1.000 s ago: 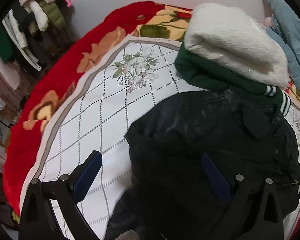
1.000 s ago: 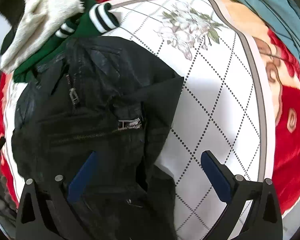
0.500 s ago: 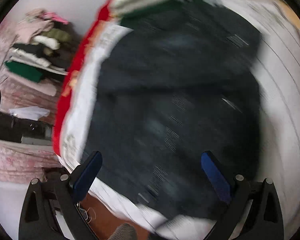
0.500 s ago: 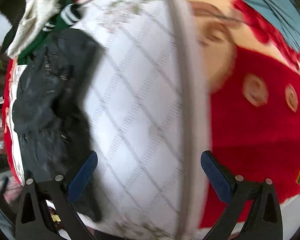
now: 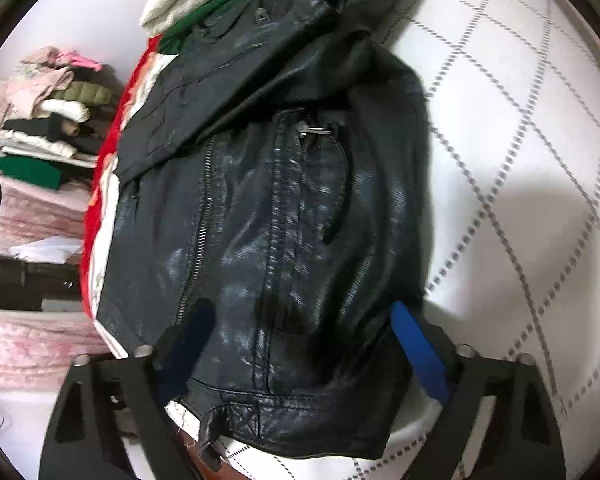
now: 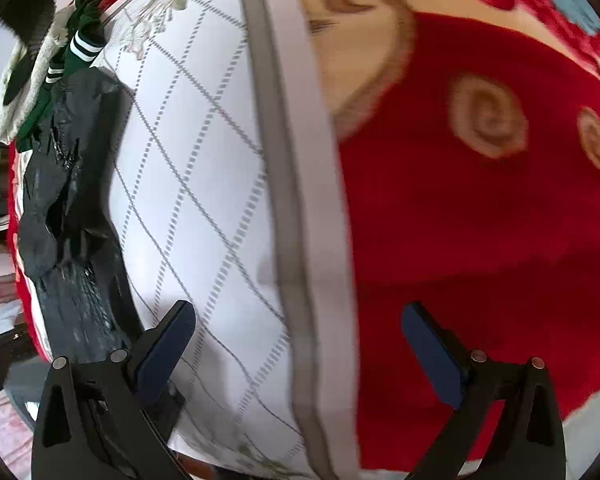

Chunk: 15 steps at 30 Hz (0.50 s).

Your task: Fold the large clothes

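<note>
The black leather zip-front jacket (image 5: 284,208) fills the middle of the left wrist view, lying on the white diamond-quilted blanket (image 5: 520,184) of a bed, its hem toward the bottom of the frame and its collar end toward the top. One flap is laid diagonally across the upper chest, so the garment looks part-folded, probably narrowed before a lengthwise fold. The left gripper (image 5: 300,344) hangs over the hem with its blue-padded fingers (image 5: 418,354) spread to either side of the lower body, clamping nothing; that stance suits lining up on the hem edge for a grasp.

In the right wrist view the same jacket sits at the far left of the frame, seen edge-on. The right gripper (image 6: 296,344) points away from it, over the blanket's grey border and red floral edge (image 6: 480,240), fingers wide apart and empty, seemingly idle.

At the top of the left view, a cream fleece and green striped-cuff garment (image 5: 204,4) touches the jacket's collar end. A stack of folded clothes (image 5: 48,120) sits at the left edge, beyond the bed.
</note>
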Available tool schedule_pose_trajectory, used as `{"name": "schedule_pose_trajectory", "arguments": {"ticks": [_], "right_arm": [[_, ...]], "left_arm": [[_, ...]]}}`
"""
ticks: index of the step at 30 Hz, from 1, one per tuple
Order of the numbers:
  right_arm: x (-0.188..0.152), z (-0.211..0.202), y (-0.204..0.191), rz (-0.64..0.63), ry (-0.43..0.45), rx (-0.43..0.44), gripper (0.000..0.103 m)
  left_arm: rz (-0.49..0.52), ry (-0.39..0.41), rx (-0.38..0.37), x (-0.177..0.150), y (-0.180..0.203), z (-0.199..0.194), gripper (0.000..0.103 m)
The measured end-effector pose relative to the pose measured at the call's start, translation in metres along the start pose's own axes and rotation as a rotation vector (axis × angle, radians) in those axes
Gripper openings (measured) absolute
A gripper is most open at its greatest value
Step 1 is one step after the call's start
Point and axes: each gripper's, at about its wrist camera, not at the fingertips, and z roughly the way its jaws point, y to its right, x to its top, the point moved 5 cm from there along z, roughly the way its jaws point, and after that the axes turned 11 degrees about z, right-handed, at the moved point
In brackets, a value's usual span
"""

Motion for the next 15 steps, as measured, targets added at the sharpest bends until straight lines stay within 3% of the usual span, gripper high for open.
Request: {"name": "schedule_pose_trajectory", "arguments": {"ticks": [5, 9, 12, 13, 15], "right_arm": [[0.001, 0.012, -0.030, 0.018, -0.029, 0.065, 0.103], [-0.003, 0.013, -0.029, -0.004, -0.038, 0.037, 0.103], [0.000, 0.017, -0.024, -0.002, -0.045, 0.013, 0.103], [0.002, 0.018, -0.023, 0.001, -0.045, 0.009, 0.103], [0.006, 0.016, -0.016, 0.009, -0.040, 0.008, 0.103]], "left_arm": [[0.031, 0.080, -0.057, -0.004, 0.013, -0.043, 0.083], [0.110, -0.004, -0.005, -0.005, 0.044, -0.010, 0.086], [0.022, -0.007, -0.014, 0.006, 0.028, -0.002, 0.087], [0.005, -0.003, -0.009, 0.009, 0.022, -0.001, 0.083], [-0.021, 0.013, 0.000, 0.013, 0.011, 0.001, 0.057]]}}
